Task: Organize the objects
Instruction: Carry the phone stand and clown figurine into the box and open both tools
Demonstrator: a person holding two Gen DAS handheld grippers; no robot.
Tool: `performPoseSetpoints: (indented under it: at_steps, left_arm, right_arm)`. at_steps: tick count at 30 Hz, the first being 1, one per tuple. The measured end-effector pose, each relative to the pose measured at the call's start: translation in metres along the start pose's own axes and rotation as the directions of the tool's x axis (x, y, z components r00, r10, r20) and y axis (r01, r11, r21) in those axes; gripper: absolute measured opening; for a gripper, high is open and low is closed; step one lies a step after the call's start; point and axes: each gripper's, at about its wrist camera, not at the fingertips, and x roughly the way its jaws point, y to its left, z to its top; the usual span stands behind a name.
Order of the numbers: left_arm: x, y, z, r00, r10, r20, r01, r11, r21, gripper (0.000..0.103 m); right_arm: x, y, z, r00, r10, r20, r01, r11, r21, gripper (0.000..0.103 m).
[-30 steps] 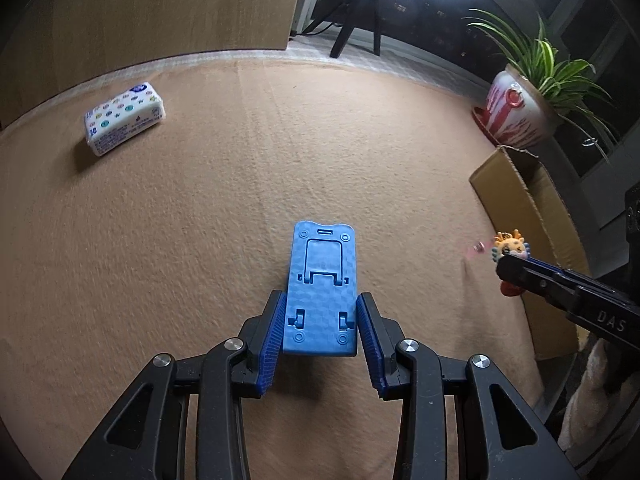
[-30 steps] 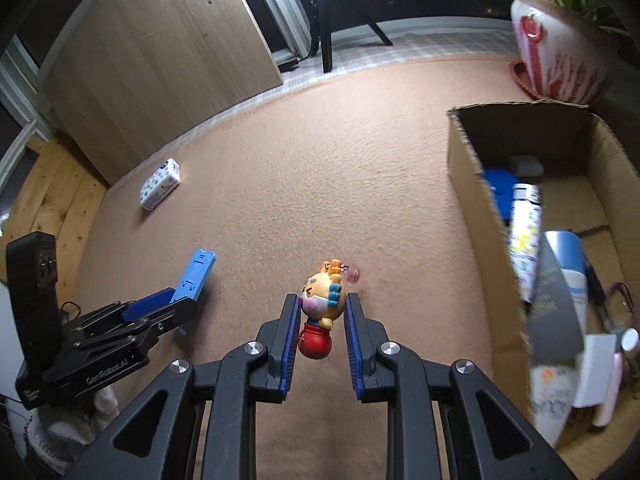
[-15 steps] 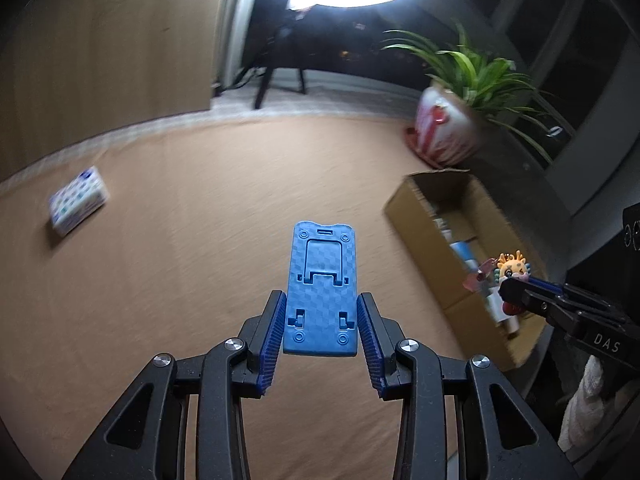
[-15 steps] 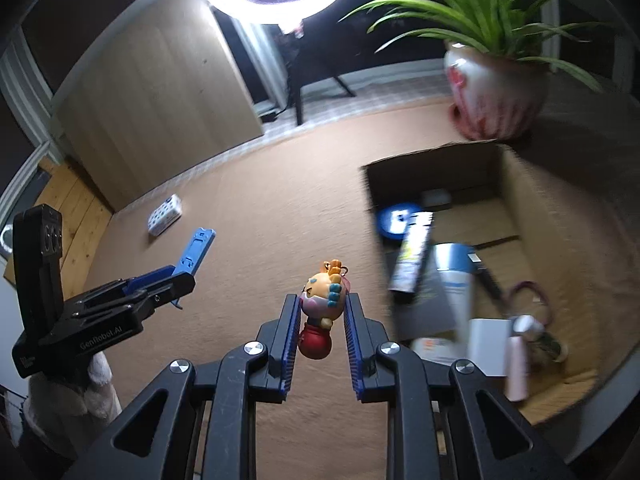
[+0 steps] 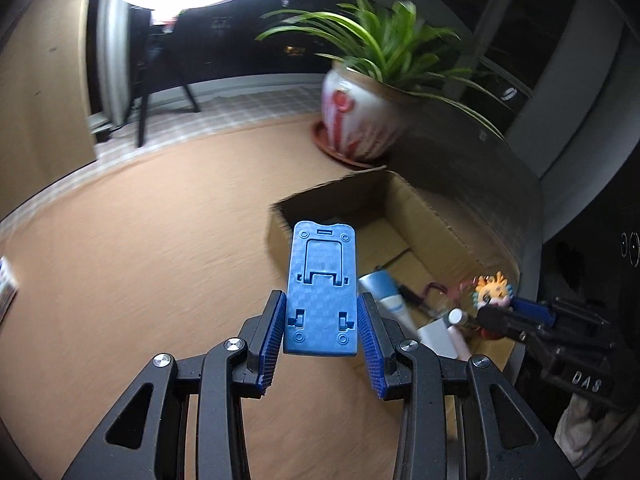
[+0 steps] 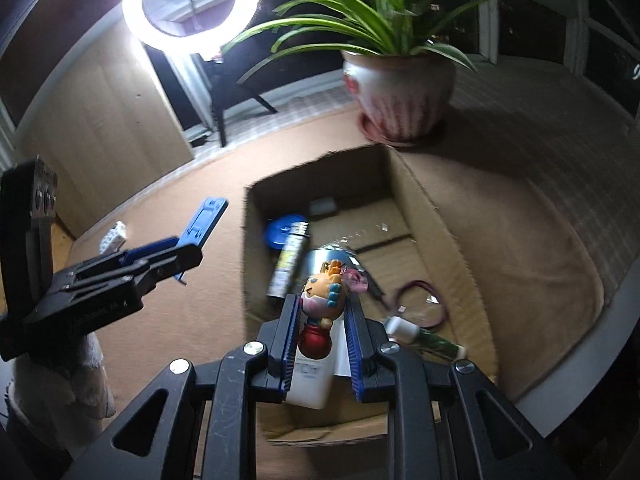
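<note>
My left gripper (image 5: 320, 320) is shut on a flat blue plastic phone stand (image 5: 322, 288), held in the air at the near left edge of an open cardboard box (image 5: 440, 220). My right gripper (image 6: 322, 320) is shut on a small orange cartoon figure toy (image 6: 322, 300) with a red base, hanging over the box (image 6: 440, 216). The left wrist view shows the same toy (image 5: 492, 294) at the right, above the box. Seen from the right wrist, the phone stand (image 6: 202, 220) sticks out of the left gripper (image 6: 188, 240), left of the box.
The box holds several items: a blue round lid (image 6: 282, 230), a tube (image 6: 290, 264), a white bottle (image 6: 312, 380), a red cord (image 6: 424, 304). A potted plant (image 5: 360, 120) stands behind the box. A ring light (image 6: 190, 4) glows at the back. A tissue pack (image 6: 114, 236) lies far left on the brown carpet (image 5: 140, 240).
Both grippers have swung right and risen with their loads, from over the open carpet to the cardboard box. The tissue pack has slid to the left edge of view.
</note>
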Motion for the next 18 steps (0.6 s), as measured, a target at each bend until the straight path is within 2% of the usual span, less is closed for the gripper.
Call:
performPoseSetpoints:
  at_steps: [15,16,17,18]
  left_arm:
    - [0.065,-0.047,0.031,0.998,-0.018,-0.053,0.022,0.997,0.076,0.039]
    - [0.065,-0.047,0.032,0.999,-0.021,-0.048,0.025,0.997,0.074,0.039]
    - [0.066,-0.047,0.033,0.999,-0.02,-0.042,0.022,0.998,0.066,0.042]
    - [0.067,-0.046,0.034,0.999,-0.022,-0.044,0.024,0.998,0.057,0.047]
  right_arm:
    - [0.012,-0.027,0.001,0.999,-0.017,-0.029,0.018,1.0,0.02,0.021]
    - [0.011,-0.027,0.001,1.0,-0.014,-0.027,0.015,1.0,0.019,0.023]
    - [0.011,-0.028,0.001,1.0,-0.01,-0.03,0.01,1.0,0.019,0.03]
    - [0.01,-0.028,0.001,1.0,-0.009,-0.028,0.01,1.0,0.021,0.035]
